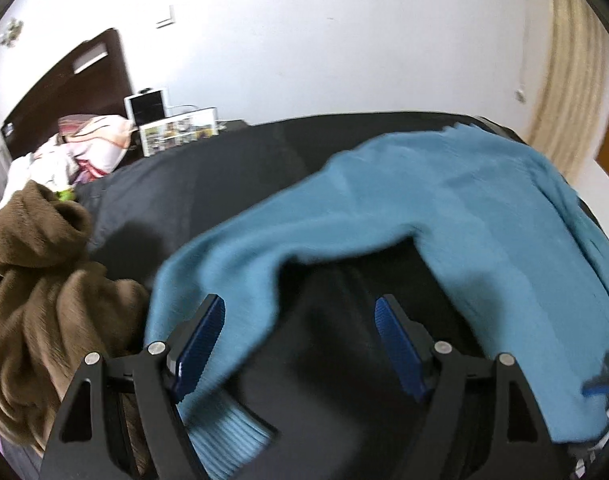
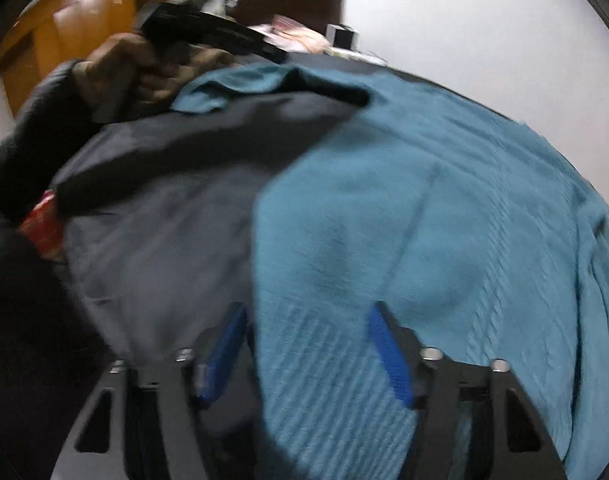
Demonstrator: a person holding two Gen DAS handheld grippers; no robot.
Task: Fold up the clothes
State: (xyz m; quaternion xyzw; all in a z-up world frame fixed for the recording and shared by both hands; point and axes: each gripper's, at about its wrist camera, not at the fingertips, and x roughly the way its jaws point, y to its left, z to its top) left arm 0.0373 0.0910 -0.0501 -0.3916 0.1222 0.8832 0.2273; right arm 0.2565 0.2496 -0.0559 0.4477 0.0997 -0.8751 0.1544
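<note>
I've got a bed with a dark cover under everything here. A teal sweater is spread across it, one sleeve trailing toward me with its ribbed cuff lying on the cover. A crumpled brown garment sits just beside that sleeve, at the cover's left edge.

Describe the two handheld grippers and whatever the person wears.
Both the left gripper and the right gripper have black angular frames with triangular cut-outs, silver pivot pins and ribbed blue pads. In the right wrist view, the person's sleeve is dark.
</note>
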